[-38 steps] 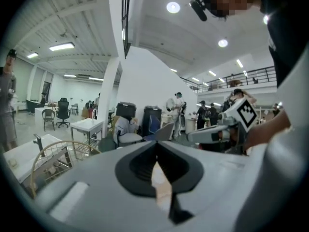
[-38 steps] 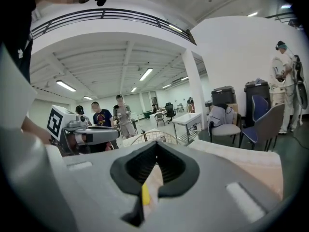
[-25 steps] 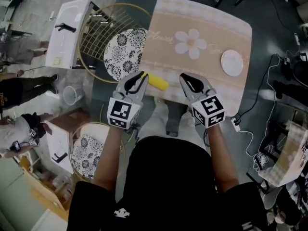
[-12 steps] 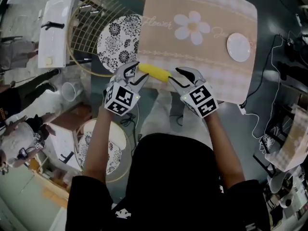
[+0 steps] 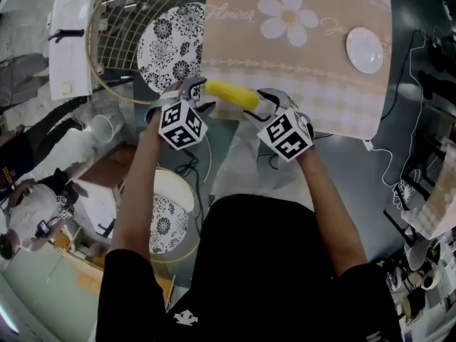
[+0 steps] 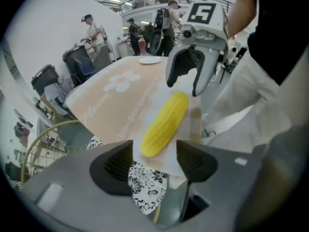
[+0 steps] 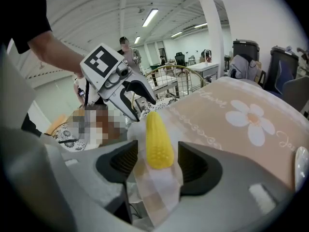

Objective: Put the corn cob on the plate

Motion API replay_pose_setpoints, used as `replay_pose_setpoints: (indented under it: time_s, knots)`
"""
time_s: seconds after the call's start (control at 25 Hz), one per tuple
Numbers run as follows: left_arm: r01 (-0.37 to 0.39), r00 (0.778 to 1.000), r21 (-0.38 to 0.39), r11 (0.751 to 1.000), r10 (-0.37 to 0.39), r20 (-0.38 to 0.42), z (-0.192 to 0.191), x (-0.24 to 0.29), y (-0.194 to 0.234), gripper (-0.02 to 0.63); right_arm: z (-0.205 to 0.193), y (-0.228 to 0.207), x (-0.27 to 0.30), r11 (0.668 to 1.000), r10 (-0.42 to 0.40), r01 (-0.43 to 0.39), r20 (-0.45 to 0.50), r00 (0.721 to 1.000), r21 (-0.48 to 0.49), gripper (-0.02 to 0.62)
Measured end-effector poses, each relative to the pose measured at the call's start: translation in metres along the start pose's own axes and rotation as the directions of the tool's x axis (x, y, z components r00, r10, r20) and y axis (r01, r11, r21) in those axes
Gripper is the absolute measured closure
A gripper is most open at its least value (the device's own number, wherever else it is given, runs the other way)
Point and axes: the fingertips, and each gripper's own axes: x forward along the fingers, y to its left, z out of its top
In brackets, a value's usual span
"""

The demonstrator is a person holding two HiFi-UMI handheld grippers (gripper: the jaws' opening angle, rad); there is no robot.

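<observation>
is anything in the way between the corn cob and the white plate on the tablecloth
Nothing visible. The corn cob lies at the near edge of the tablecloth, and the white plate sits toward its far right corner. Only bare cloth with a printed flower lies between them.

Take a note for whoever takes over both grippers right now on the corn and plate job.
Left gripper: open; its jaws have just been opening. One end of the corn cob sits between them, pads not pressing.
Right gripper: open, also just been opening, around the cob's other end, no grip.
The corn cob lies on the tablecloth at the table's near edge.
The white plate is at the far right of the table, apart from the cob.
Done: nothing placed yet.
Left: grip the cob, carry it to the plate, release.
</observation>
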Motion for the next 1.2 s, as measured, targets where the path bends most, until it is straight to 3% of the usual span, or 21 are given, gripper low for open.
replay_pose_setpoints:
  time_s: [0.36, 0.6, 0.76, 1.2]
  knots:
    - [0.088, 0.993, 0.067, 0.994, -0.083, -0.080, -0.018, 0.029, 0.003, 0.333, -0.019, 0.000, 0.033, 0.999, -0.013, 0.009, -0.088, 0.996, -0.046, 0.318]
    - [0.119, 0.987, 0.153, 0.981, -0.101, -0.122, -0.017, 0.038, 0.000, 0.333, -0.033, -0.002, 0.048, 0.998, -0.037, 0.030, -0.123, 0.992, -0.056, 0.313]
    - [0.145, 0.981, 0.155, 0.977, -0.122, -0.149, -0.017, 0.039, -0.002, 0.336, -0.034, -0.003, 0.048, 0.997, -0.047, 0.038, -0.126, 0.991, -0.072, 0.314]
    - [0.128, 0.971, 0.164, 0.978, -0.090, -0.223, -0.017, 0.045, -0.001, 0.368, -0.032, 0.001, 0.051, 0.993, -0.041, 0.023, -0.150, 0.988, -0.119, 0.344]
